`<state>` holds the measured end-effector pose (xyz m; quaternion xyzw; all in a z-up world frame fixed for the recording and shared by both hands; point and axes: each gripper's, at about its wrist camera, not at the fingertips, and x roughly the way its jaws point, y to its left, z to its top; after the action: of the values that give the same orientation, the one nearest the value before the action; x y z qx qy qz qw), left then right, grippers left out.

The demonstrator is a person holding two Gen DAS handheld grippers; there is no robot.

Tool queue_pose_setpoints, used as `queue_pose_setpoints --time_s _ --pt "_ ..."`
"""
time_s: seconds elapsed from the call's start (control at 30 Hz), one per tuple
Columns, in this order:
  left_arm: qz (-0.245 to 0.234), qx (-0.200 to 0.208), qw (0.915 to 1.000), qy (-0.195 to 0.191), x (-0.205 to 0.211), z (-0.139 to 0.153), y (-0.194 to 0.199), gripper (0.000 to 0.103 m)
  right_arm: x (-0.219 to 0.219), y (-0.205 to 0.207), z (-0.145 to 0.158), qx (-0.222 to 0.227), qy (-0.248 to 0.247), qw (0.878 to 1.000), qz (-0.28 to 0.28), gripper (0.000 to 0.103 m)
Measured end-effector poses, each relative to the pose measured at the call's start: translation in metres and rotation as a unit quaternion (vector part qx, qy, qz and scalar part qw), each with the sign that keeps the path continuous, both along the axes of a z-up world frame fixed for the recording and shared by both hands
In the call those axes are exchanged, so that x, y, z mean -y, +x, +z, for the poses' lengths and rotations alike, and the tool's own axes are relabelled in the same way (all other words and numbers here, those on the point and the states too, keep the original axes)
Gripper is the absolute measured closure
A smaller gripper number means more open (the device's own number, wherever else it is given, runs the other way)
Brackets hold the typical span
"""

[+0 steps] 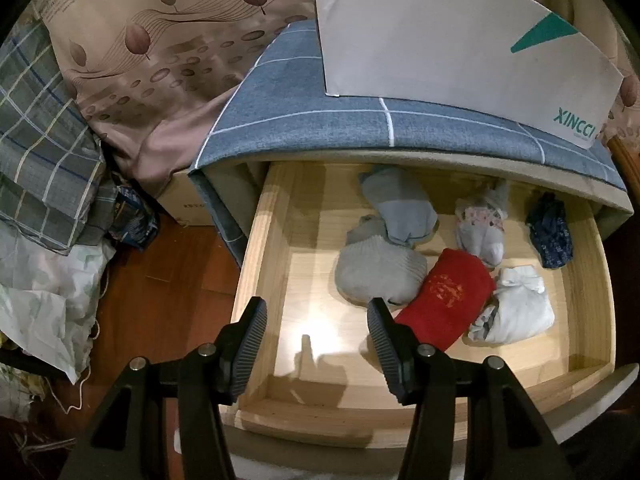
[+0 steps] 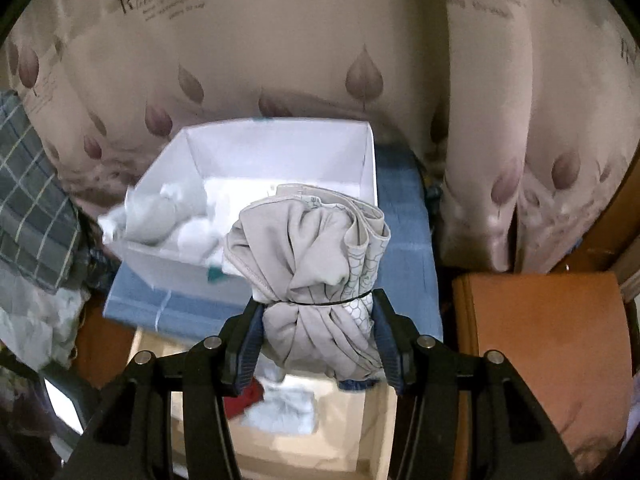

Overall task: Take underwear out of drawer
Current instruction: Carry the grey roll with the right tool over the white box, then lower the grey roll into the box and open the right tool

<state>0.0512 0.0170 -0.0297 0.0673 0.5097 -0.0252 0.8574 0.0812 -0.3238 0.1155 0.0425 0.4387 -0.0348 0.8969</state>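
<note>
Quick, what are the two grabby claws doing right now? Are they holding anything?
Left gripper: open, holding nothing, above the wooden drawer.
Right gripper: shut on a rolled beige underwear bundle, in front of the white box.

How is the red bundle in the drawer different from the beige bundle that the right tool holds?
The red bundle lies on the drawer floor among other rolled clothes; the beige bundle is clamped in the right tool, up in front of the white box. The red one has an orange print; the beige one has a thin honeycomb line pattern. A black band ties the beige one; none shows on the red. Both are rolled cloth.
</note>
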Motion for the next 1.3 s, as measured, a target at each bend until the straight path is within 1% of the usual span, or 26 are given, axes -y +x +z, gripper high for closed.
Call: queue_pose_setpoints --time_s 0.13,0.27,0.37,0.53,0.83,1.1,1.17,1.3 --pt "0.002 -0.002 1.0000 -0.001 0.000 -0.001 0.001 0.049 -0.004 0.028 0.001 -0.005 -0.012 1.000 0.000 0.055" --pt "0.003 -0.004 1.0000 -0.005 -0.001 -0.001 0.001 0.049 -0.009 0.053 -0.010 -0.020 -0.028 0.999 0.000 0.055" --pt "0.004 -0.005 1.0000 -0.007 -0.003 -0.001 0.001 0.049 -0.013 0.066 -0.016 -0.022 -0.041 0.999 0.001 0.055" --pt "0.007 -0.007 0.9999 -0.010 -0.005 -0.001 0.001 0.049 -0.013 0.087 -0.028 -0.041 -0.044 0.998 0.001 0.056" --pt "0.015 -0.009 0.9996 -0.022 -0.010 -0.001 0.003 0.049 -0.014 0.116 -0.057 -0.072 -0.032 0.997 -0.005 0.055" --pt "0.018 -0.012 0.9994 -0.026 -0.011 -0.002 0.005 0.049 -0.015 0.120 -0.061 -0.074 -0.028 0.997 -0.002 0.047" --pt "0.019 -0.014 0.9994 -0.026 -0.012 -0.003 0.005 0.049 -0.014 0.118 -0.057 -0.072 -0.025 0.997 -0.003 0.036" --pt "0.022 -0.018 0.9991 -0.030 -0.013 -0.004 0.006 0.049 -0.014 0.103 -0.039 -0.052 -0.016 0.998 0.006 0.035"
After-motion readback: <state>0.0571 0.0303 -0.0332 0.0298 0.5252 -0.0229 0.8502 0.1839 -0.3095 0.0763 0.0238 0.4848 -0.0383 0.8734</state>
